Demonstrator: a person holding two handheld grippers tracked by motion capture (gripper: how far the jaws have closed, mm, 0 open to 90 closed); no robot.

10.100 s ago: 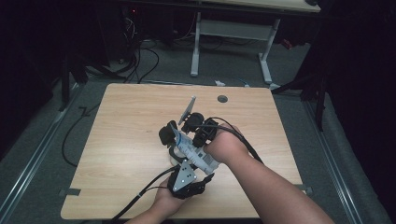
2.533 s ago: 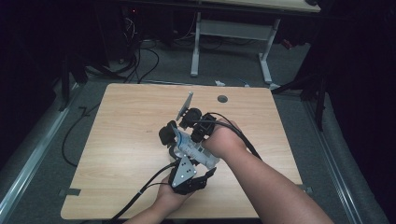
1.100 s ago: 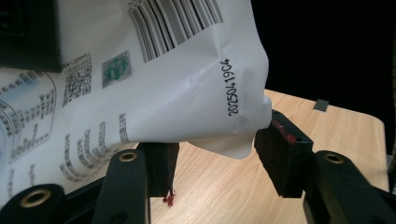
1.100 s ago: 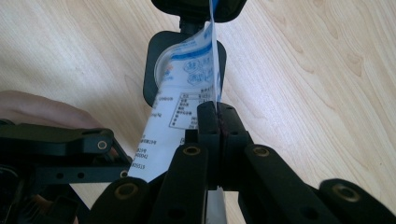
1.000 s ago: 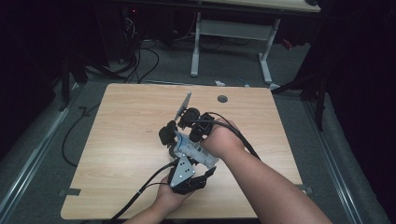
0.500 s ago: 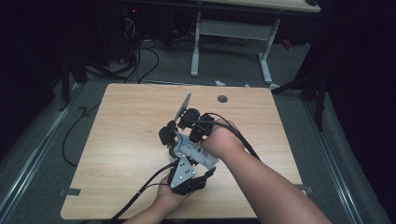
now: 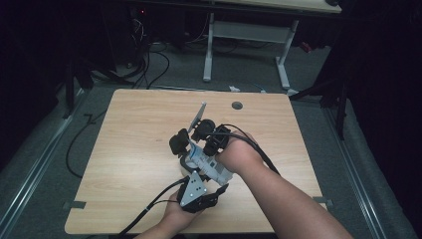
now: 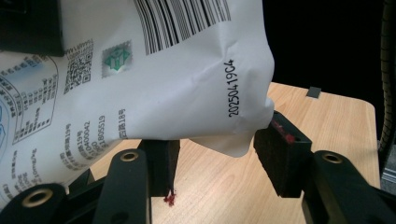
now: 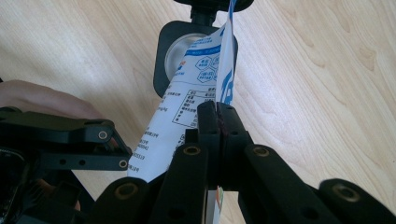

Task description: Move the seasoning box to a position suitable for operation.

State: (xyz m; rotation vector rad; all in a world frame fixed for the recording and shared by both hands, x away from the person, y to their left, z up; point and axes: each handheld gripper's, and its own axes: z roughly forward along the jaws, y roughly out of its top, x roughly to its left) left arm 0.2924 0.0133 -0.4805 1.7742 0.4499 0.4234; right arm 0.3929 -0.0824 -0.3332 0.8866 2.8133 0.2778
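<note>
Your right gripper (image 9: pixel 218 122) has its jaws pressed together on the edge of the white printed pouch (image 8: pixel 154 70). Your left gripper (image 8: pixel 217 154) stands spread, its pads flanking the pouch's lower corner without pinching. The pouch hangs above the table (image 7: pixel 134 129), toward its near edge.

White packet (image 8: pixel 154 70) cut off at top and left edges, its small print blurred, lower end hidden behind right gripper (image 9: pixel 218 122) fingers
</note>
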